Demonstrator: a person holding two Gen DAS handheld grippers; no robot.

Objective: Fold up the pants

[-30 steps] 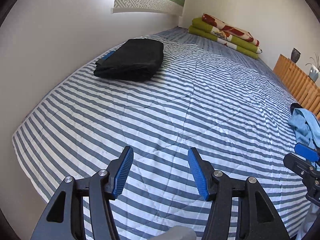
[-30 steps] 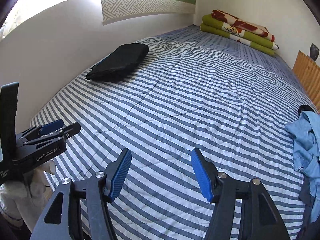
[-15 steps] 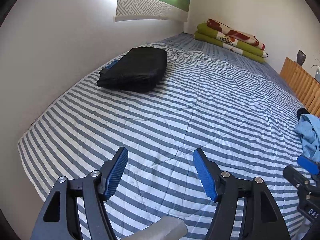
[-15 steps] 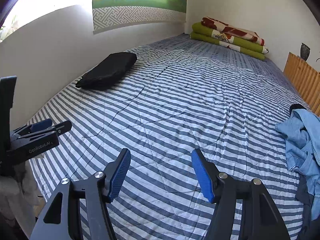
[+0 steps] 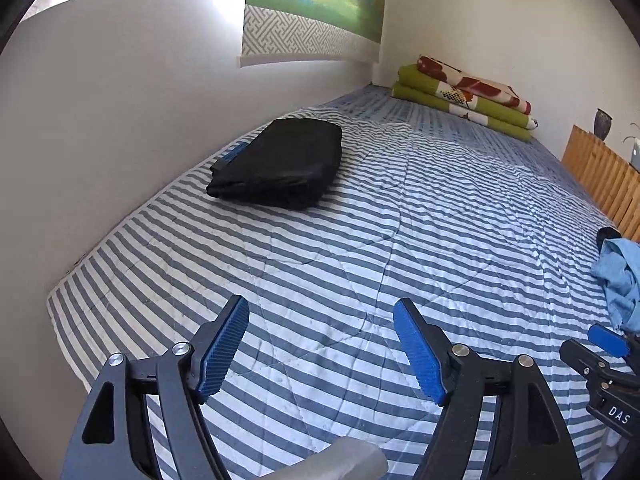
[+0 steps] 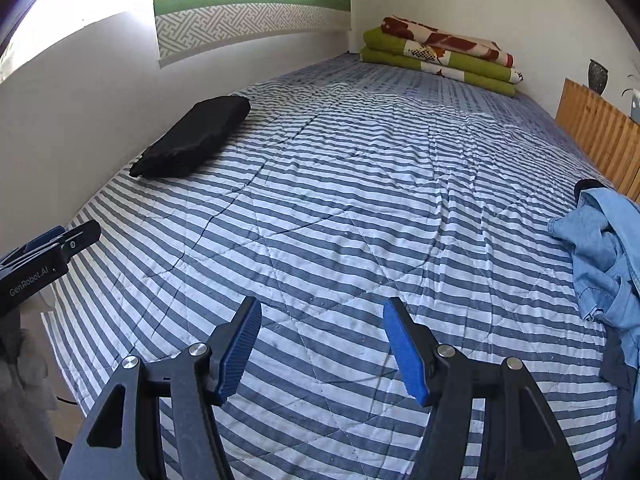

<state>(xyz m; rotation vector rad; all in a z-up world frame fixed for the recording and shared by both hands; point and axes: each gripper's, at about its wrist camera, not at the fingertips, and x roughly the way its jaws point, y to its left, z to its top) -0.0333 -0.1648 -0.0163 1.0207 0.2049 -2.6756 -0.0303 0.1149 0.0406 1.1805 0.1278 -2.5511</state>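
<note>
A folded black garment point(image 5: 280, 162) point(image 6: 194, 138) lies at the far left of the striped bed, by the wall. Crumpled light-blue denim point(image 6: 604, 256) point(image 5: 620, 276) is heaped at the bed's right edge. My left gripper point(image 5: 320, 344) hovers over the near part of the bed, its jaws opening with nothing between them. My right gripper point(image 6: 322, 344) is open over the bedspread, also empty, with the denim to its right. Each gripper's tip shows at the edge of the other's view.
The blue-and-white striped bedspread point(image 5: 400, 220) covers the whole bed. Folded green and red blankets point(image 5: 468, 98) are stacked at the far end. A wooden slatted panel point(image 6: 600, 136) runs along the right side. White walls bound the left and far sides.
The left gripper's jaws have spread wider. Both views have tilted up a little, showing more wall and hanging picture. The denim heap shows more fully in the right wrist view.
</note>
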